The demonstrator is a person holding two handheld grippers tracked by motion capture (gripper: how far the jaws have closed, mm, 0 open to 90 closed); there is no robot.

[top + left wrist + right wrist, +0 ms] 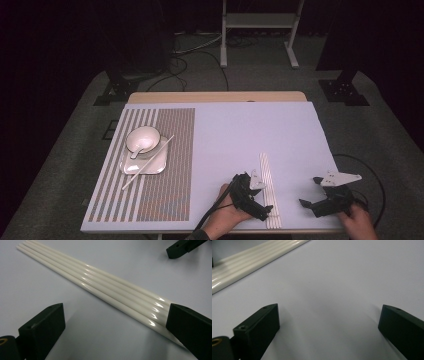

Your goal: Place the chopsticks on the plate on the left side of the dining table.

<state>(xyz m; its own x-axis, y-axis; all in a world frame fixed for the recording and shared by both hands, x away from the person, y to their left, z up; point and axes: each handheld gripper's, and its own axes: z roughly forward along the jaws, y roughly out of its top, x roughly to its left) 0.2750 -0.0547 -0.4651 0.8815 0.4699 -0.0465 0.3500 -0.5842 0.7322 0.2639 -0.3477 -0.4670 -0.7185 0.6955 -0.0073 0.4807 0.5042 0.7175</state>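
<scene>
Thing in hand: a row of white chopsticks (269, 187) is lying flat on the pale table (240, 140), near its front edge, between the two grippers; four are counted in the left gripper view (105, 285).
Arrangement: the sticks are laid side by side and touching, parallel, running away from the person.
Left gripper (251, 196): it is held with its jaws wide apart at the near end of the row; one jaw is seen at the sticks' near ends, the other on bare table, and nothing is clamped.
Right gripper (320, 196): its jaws are spread open over bare table, apart from the sticks, and nothing is held.
Handling: the sticks are judged light, stiff and, from the glossy highlights, smooth and slippery; rolling is likely if one is nudged.
Where to grip: a single outer stick is best pinched across its width, near the thicker end, with the neighbours left undisturbed.
Risk: slipping out of the jaws, or two being taken at once.
Elsewhere: a bowl (142, 138) is set on a plate (150, 167) on the striped mat (165, 200), with one more stick (150, 160) across it.
</scene>
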